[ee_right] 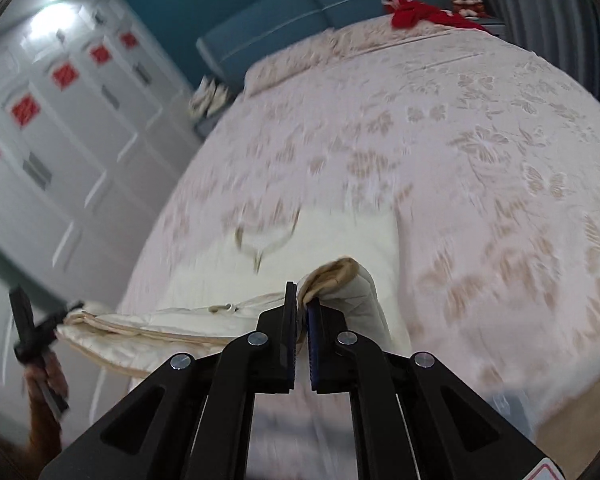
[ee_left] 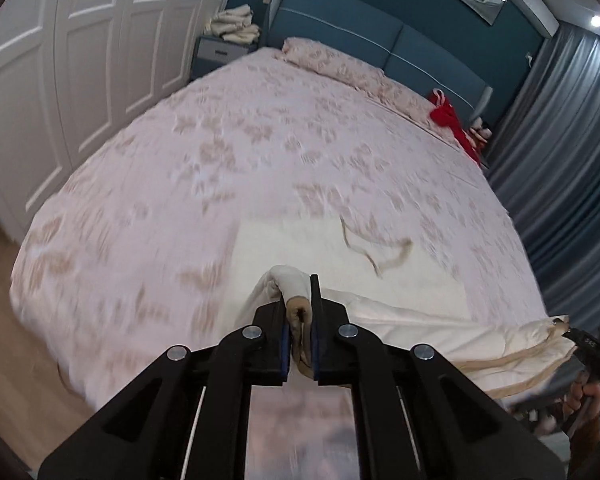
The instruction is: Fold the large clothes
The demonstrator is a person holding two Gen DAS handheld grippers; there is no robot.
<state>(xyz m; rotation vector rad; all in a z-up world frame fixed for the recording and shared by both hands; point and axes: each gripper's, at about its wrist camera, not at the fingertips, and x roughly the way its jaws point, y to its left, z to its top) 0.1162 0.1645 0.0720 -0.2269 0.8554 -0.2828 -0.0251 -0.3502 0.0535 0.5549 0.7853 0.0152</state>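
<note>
- On the near end of the bed, a cream garment with tan trim lies partly lifted off the floral cover.
- Left gripper is clamped on one bunched corner; right gripper is pinched on the other.
- Cloth looks soft, light and limp; it should sag between the grips.
- Trimmed hem corners seem the best hold.

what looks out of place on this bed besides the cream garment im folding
A red garment lies crumpled at the head of the bed, by the blue headboard, not laid flat like the cream garment. A loose heap of pale cloth also sits on the bedside stand.
</note>
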